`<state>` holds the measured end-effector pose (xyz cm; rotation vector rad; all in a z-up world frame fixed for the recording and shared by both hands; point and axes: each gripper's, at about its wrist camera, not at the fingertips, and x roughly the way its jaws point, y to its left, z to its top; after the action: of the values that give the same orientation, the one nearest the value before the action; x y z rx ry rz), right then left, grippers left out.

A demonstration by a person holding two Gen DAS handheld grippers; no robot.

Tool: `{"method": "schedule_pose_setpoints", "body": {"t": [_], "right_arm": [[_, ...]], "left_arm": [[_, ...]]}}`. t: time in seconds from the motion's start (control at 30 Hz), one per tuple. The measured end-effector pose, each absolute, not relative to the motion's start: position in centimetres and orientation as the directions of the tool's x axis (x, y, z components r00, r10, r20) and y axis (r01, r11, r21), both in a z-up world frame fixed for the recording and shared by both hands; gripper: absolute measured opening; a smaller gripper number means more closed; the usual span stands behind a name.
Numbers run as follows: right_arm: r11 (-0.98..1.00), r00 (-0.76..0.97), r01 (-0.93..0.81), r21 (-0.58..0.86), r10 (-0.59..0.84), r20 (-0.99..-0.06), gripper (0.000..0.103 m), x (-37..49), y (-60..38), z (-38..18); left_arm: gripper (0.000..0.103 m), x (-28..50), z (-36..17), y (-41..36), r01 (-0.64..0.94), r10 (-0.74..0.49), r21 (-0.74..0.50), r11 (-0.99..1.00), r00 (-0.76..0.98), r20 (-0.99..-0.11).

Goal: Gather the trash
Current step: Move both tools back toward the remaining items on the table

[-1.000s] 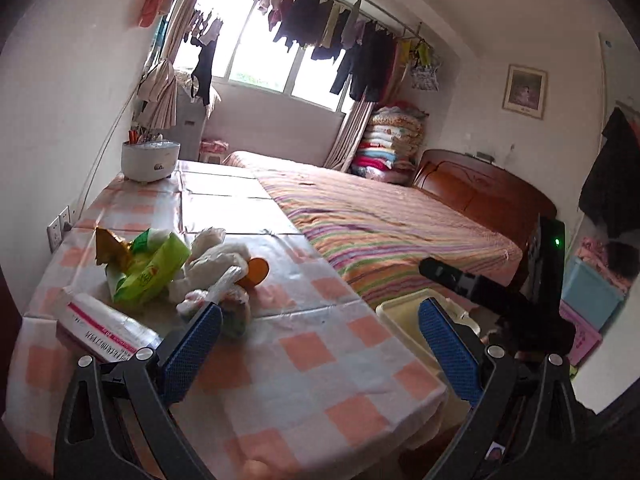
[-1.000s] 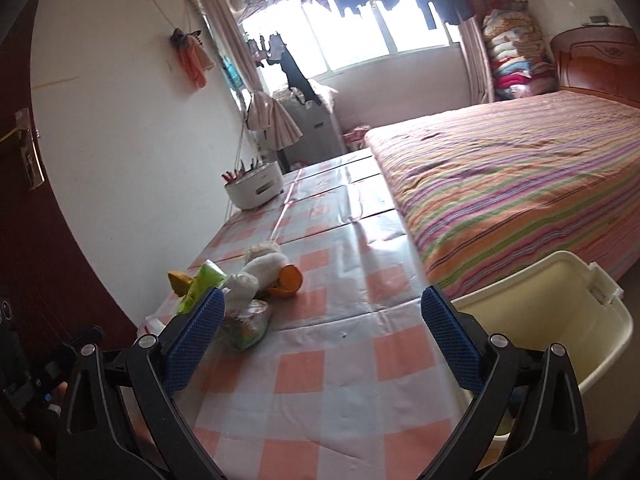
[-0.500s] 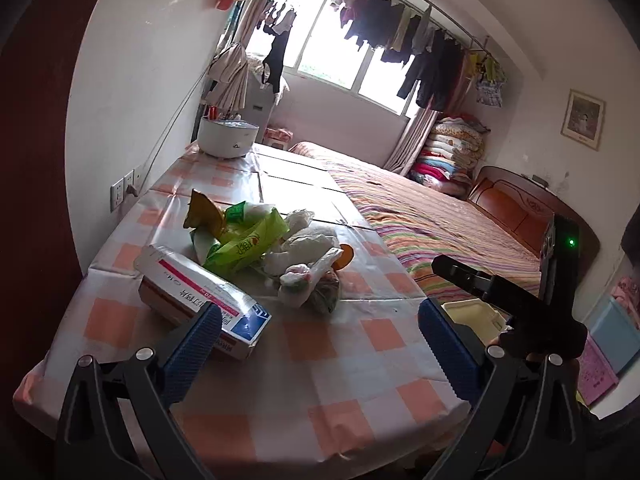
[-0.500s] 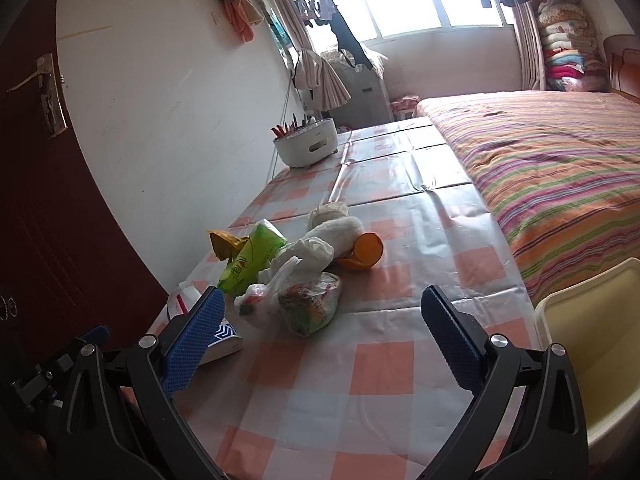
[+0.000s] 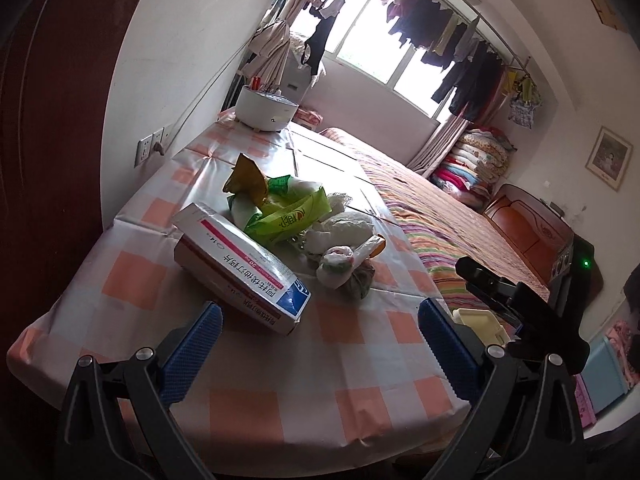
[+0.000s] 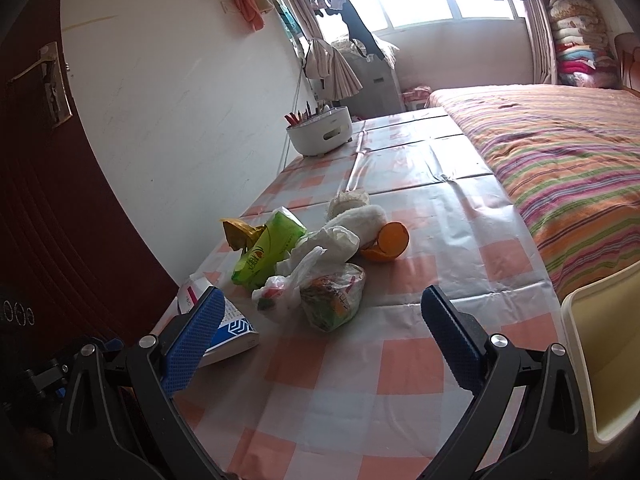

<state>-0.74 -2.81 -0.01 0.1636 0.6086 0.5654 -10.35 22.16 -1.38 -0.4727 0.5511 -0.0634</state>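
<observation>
A heap of trash lies on the checked tablecloth (image 5: pixel 356 356): a white and pink carton (image 5: pixel 240 268) (image 6: pixel 228 328), a green wrapper (image 5: pixel 288 214) (image 6: pixel 268 248), a yellow wrapper (image 5: pixel 246 178), crumpled tissue (image 5: pixel 344 228) (image 6: pixel 340 240), a knotted plastic bag (image 5: pixel 344 266) (image 6: pixel 320 292) and an orange peel (image 6: pixel 386 240). My left gripper (image 5: pixel 320 344) is open just short of the carton. My right gripper (image 6: pixel 320 328) is open with the knotted bag just ahead of it. A cream bin (image 6: pixel 600 356) (image 5: pixel 480 320) stands by the table's right edge.
A white holder with pens (image 6: pixel 320 130) (image 5: pixel 266 108) stands at the table's far end. A striped bed (image 6: pixel 568 160) runs along the right side. The wall with a socket (image 5: pixel 150 148) and a dark door (image 6: pixel 44 200) are on the left.
Both grippers have moved closer to the trash heap, which now looks larger. The left view has swung left, bringing the carton to the front. Both stay open.
</observation>
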Motion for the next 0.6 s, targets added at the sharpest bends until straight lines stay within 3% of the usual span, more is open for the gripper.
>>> {"method": "schedule_pose_setpoints", "body": {"t": [0.6], "right_arm": [[0.851,0.659,-0.432,0.299,0.523,-0.54,0.097,0.4,-2.4,-1.5]], "left_arm": [[0.096,-10.9,-1.3,23.9,-0.135,-0.144,-0.476,0.869,0.852,-0.504]]}}
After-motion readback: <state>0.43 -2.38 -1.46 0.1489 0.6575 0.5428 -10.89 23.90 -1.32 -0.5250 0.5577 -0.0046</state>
